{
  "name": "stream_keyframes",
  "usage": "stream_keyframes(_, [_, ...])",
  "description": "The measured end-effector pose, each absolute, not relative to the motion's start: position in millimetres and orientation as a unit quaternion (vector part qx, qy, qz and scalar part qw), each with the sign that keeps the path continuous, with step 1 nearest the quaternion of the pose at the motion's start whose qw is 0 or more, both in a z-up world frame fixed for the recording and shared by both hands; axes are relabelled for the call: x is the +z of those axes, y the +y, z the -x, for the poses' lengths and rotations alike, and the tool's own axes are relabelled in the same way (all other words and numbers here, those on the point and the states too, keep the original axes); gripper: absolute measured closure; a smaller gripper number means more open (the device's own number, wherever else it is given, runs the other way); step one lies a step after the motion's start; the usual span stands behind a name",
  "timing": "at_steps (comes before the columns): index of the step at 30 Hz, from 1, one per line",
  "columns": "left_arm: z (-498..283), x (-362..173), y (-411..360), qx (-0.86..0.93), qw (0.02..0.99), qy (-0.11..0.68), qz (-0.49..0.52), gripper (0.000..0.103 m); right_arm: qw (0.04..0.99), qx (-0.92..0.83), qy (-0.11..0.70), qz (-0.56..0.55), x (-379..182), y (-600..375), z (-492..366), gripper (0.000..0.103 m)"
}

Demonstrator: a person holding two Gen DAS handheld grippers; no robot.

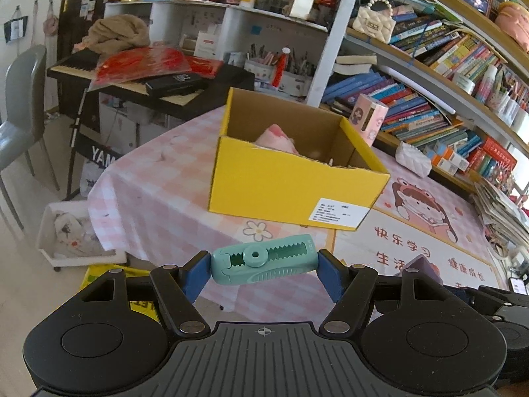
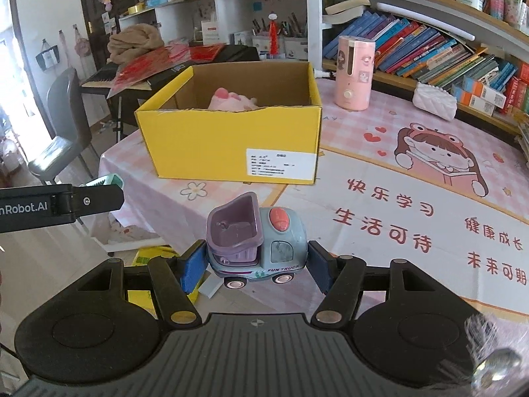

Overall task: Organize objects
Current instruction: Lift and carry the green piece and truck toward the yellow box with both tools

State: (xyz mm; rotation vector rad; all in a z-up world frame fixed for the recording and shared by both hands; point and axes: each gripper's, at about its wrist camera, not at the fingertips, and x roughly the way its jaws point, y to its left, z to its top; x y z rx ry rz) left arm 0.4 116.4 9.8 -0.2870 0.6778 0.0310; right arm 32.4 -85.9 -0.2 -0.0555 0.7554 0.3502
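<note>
Left wrist view. The left gripper (image 1: 261,264) is shown with its fingers (image 1: 195,276) clamped on the two ends of a teal clip-like tool (image 1: 263,259), carried crosswise above the near edge of the table (image 1: 158,198). Ahead stands the yellow box (image 1: 291,188), open, with a pink soft toy (image 1: 277,139) already inside; that much of the sorting is judged done. The teal tool is not yet over the box. A corner of the purple truck bed is just seen at lower right.

Right wrist view. The right gripper (image 2: 256,261) is shown with its fingers (image 2: 195,263) closed on a toy truck (image 2: 256,241), held above the table short of the box (image 2: 231,145). This delivery is likewise judged outstanding. Only here are the truck's whole body, the pink cylinder (image 2: 353,72) beside the box and the side of the left gripper (image 2: 96,195) seen; only the left view shows the teal tool in full.
</note>
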Motion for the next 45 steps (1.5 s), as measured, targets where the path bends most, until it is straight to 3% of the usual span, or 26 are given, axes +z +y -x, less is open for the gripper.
stream_keyframes(19, [-28.6, 12.2, 116.0, 0.023, 0.936, 0.324, 0.133, 0.034, 0.909, 0.182, 0.373, 0.037, -2.5, -78.9, -66.6, 0.041])
stream_keyframes(33, [-115.4, 38.7, 99.5, 0.039, 0.954, 0.280, 0.096, 0.034, 0.932, 0.192, 0.308, 0.017, 38.3, -88.1, -164.2, 0.041])
stream_keyframes(45, [-184.5, 17.8, 77.4, 0.056, 0.947, 0.307, 0.071, 0.034, 0.934, 0.211, 0.285, 0.030, 42.6, -88.9, -246.8, 0.041])
